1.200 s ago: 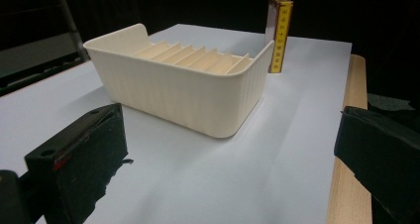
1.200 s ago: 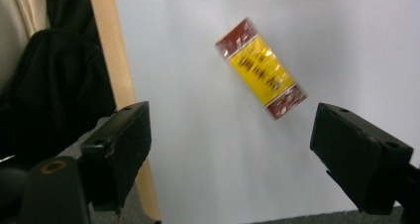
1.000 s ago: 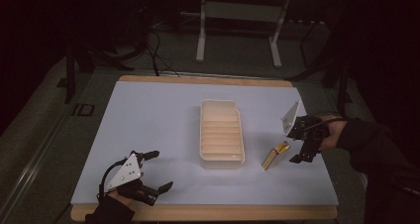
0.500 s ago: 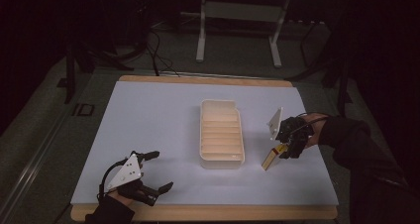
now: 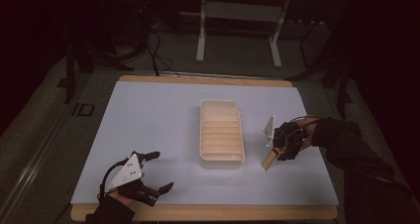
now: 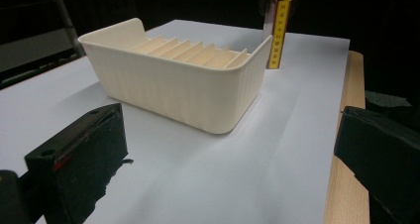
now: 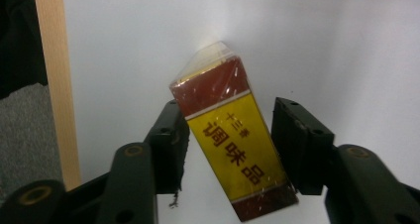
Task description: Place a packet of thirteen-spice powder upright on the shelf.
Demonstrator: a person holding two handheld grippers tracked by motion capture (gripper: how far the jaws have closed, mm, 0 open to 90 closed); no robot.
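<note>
Yellow-red seasoning box (image 7: 230,149) | clamped in right gripper (image 5: 283,145), long axis tilted, just right of ribbed tray (image 5: 221,134) | left gripper (image 5: 148,177) empty, jaws spread, farther from tray

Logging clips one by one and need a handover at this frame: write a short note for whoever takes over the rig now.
Right gripper: shut on the box, a red and yellow wrapped packet, tilted, just right of the tray, lower end near the table.
Left gripper: open, empty, at the near left corner.
Done: box picked up.
Left: probably slot it into the tray's dividers; none filled that I can see.
</note>
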